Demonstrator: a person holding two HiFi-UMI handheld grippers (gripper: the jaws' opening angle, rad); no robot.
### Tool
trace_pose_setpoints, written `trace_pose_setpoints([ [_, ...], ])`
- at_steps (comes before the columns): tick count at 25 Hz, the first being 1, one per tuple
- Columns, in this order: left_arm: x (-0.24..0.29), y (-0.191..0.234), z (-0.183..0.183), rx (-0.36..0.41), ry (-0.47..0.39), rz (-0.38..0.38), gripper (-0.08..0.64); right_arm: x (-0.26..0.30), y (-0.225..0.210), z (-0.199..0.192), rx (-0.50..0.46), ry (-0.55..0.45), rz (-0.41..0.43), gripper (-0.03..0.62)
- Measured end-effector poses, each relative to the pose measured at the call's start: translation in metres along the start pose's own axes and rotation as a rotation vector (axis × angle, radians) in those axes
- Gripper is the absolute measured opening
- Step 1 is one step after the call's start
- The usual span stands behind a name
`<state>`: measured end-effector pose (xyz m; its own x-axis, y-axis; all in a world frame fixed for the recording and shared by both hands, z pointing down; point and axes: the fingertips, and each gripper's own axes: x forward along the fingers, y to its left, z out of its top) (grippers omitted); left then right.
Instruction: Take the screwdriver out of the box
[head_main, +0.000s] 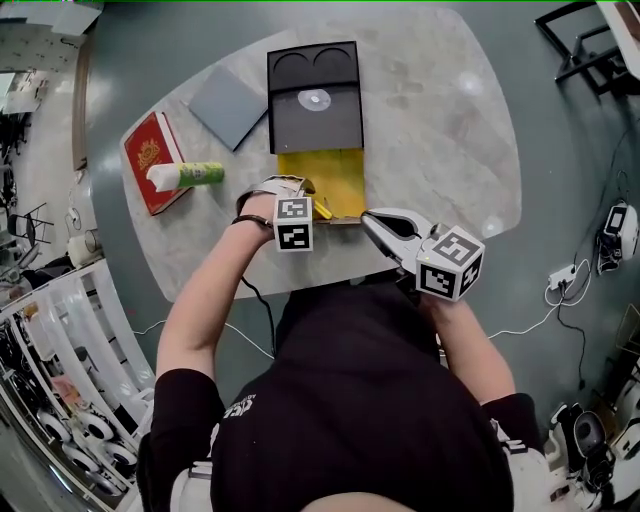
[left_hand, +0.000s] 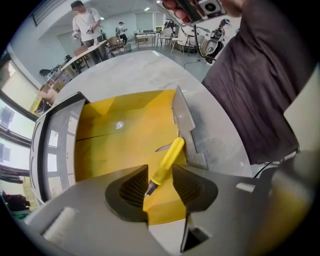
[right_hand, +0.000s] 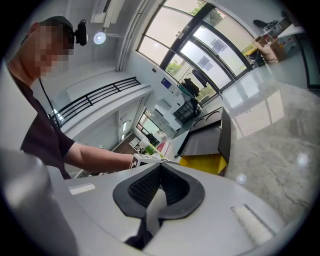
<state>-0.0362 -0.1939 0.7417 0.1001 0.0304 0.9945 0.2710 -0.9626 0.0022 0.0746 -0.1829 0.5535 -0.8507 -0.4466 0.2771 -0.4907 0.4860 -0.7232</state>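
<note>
Presently left hand-held gripper (left_hand: 160, 174) gapes around one screwdriver (left_hand: 169, 156) in one box (left_hand: 112, 145); right hand-held gripper (right_hand: 160, 170) closed

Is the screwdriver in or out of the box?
In. The screwdriver lies inside the yellow box, between the open jaws of the left gripper, not clamped.

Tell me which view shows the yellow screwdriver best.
The left gripper view: the screwdriver lies whole in the yellow box, handle and metal tip showing, between the open fingers. The head view shows only a yellow sliver beside the left gripper. The right gripper view shows none of it.
</note>
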Motion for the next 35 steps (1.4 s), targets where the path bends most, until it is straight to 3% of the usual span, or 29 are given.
trace_pose_setpoints([
  [8, 0.013, -0.004, 0.003, 0.07, 0.044, -0.052, 0.125, -0.007, -0.004, -0.001, 0.004, 0.004, -0.02, 0.014],
  [15, 0.001, 0.003, 0.027, 0.069, -0.031, 0.006, 0.072, -0.007, -0.001, 0.006, -0.014, 0.006, -0.019, 0.014],
  [24, -0.042, 0.013, 0.037, -0.105, -0.128, 0.1, 0.072, -0.007, 0.017, 0.018, -0.069, 0.016, 0.001, 0.014],
  [31, -0.094, 0.006, 0.008, -0.249, -0.135, 0.209, 0.072, 0.007, 0.039, 0.03, -0.126, 0.027, 0.039, 0.014],
  [35, -0.124, -0.005, 0.001, -0.358, -0.183, 0.26, 0.072, 0.018, 0.051, 0.026, -0.153, 0.062, 0.064, 0.014],
])
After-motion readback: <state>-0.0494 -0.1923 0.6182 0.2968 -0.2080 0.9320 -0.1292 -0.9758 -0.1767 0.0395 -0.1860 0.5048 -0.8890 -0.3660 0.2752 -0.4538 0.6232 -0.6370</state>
